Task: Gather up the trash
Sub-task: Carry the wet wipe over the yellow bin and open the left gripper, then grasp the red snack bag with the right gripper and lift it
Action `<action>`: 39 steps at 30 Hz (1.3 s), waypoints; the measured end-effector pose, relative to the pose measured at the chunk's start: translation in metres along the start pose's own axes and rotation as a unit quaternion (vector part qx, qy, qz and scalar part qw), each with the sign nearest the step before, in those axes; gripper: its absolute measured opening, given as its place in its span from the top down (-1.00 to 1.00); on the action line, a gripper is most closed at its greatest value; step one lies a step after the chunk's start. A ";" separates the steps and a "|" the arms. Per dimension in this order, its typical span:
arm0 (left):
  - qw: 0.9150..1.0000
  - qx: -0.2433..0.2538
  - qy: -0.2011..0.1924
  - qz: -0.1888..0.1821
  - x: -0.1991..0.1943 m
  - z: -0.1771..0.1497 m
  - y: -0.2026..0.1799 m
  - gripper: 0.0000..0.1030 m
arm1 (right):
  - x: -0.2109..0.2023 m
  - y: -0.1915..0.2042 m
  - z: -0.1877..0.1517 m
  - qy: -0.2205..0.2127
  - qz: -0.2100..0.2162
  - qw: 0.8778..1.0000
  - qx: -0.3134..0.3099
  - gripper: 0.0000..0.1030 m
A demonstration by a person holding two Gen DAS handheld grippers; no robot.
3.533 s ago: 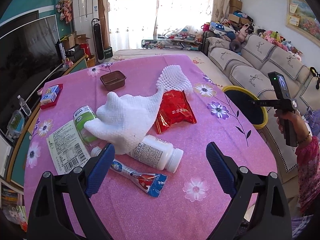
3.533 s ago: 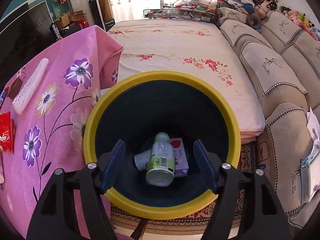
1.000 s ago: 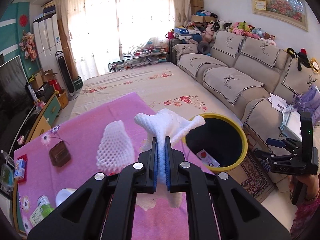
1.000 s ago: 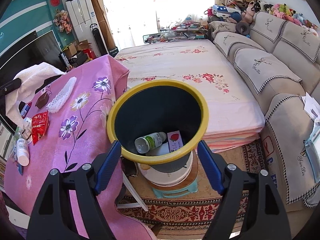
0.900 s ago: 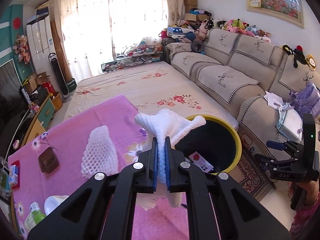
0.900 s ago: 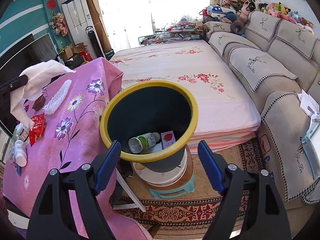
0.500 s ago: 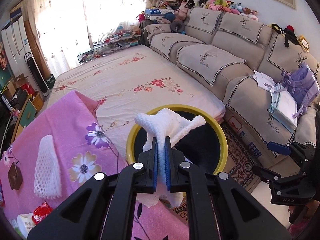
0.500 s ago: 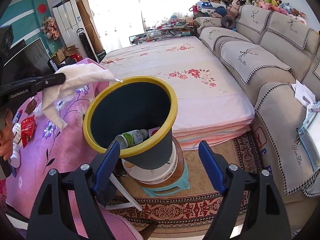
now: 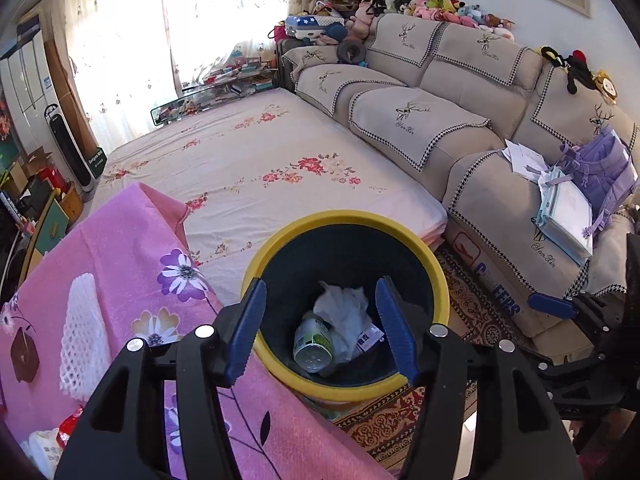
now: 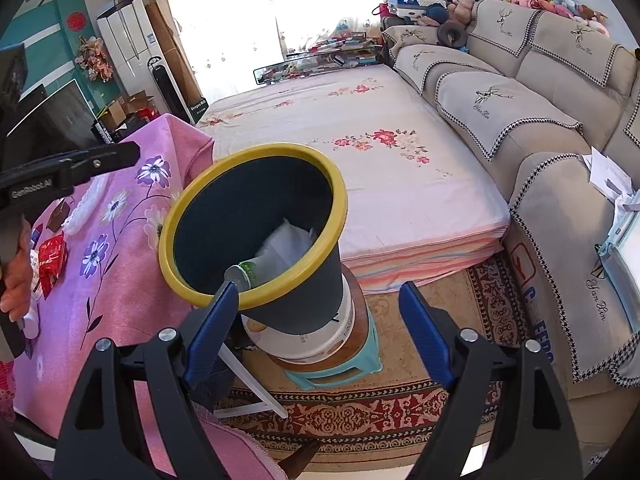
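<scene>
The left gripper (image 9: 318,326) is held over the bin (image 9: 438,276), its jaws opening with nothing between them, and the crumpled white foam sheet (image 9: 346,320) is seen lying inside on a green-labelled can (image 9: 314,346); the right gripper (image 10: 318,336) is held wide and empty just beside the bin. A topple is judged the chief risk, since the smooth, yellow-rimmed, dark bin is perched on a stacked white tub and teal stool (image 10: 340,372) (a narrow base), and a knock from either gripper could tip it. Soft netted foam (image 9: 82,344) and a glossy red wrapper (image 10: 51,258) are left on the pink flowered cloth (image 9: 132,240), where light, springy pieces could slip from a partial grip.
</scene>
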State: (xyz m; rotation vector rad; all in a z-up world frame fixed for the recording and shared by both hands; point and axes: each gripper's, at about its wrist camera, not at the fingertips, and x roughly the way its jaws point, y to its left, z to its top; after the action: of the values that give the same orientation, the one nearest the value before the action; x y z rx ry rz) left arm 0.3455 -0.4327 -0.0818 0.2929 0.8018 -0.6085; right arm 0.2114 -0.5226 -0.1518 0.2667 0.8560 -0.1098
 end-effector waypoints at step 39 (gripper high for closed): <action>0.937 -0.255 -0.090 0.221 -0.216 -0.241 0.348 -0.88 | 0.051 0.370 -0.002 0.048 0.150 0.950 -0.270 -0.59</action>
State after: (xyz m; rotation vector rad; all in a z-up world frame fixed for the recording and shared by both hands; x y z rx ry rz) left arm 0.3019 0.0405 -0.0748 -0.0643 0.6604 0.0080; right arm 0.3181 -0.1653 -0.1224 -0.1168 0.8992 0.4227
